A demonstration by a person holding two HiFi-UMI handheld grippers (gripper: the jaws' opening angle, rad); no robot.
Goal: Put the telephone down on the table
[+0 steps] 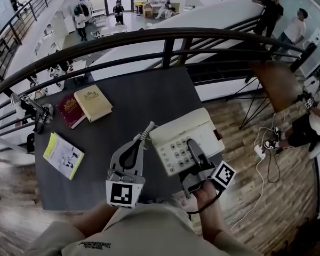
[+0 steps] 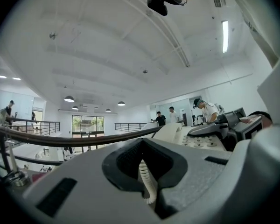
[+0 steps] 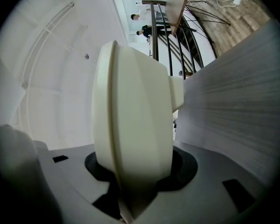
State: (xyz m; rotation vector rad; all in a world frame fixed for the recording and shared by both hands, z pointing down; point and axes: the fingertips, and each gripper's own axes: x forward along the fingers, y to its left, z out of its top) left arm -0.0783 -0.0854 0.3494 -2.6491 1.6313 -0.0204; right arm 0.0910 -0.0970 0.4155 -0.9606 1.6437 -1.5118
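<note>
A cream push-button telephone (image 1: 176, 137) hangs over the front right part of the dark table (image 1: 149, 95), and its right side reaches past the table's edge. My right gripper (image 1: 192, 145) is shut on it, one dark finger lying across the keypad. In the right gripper view the cream body (image 3: 130, 120) fills the space between the jaws of that gripper (image 3: 130, 181). My left gripper (image 1: 141, 138) is just left of the phone, shut on its white coiled cord (image 1: 148, 130). The left gripper view shows the cord (image 2: 147, 183) pinched in the jaws, with the phone (image 2: 177, 132) to the right.
A red book (image 1: 69, 110), a tan book (image 1: 93, 103) and a yellow booklet (image 1: 63, 154) lie on the table's left half. A clamp lamp (image 1: 34, 108) sits at its left edge. A black railing (image 1: 165, 36) curves behind the table. Cables (image 1: 266, 143) lie on the wooden floor to the right.
</note>
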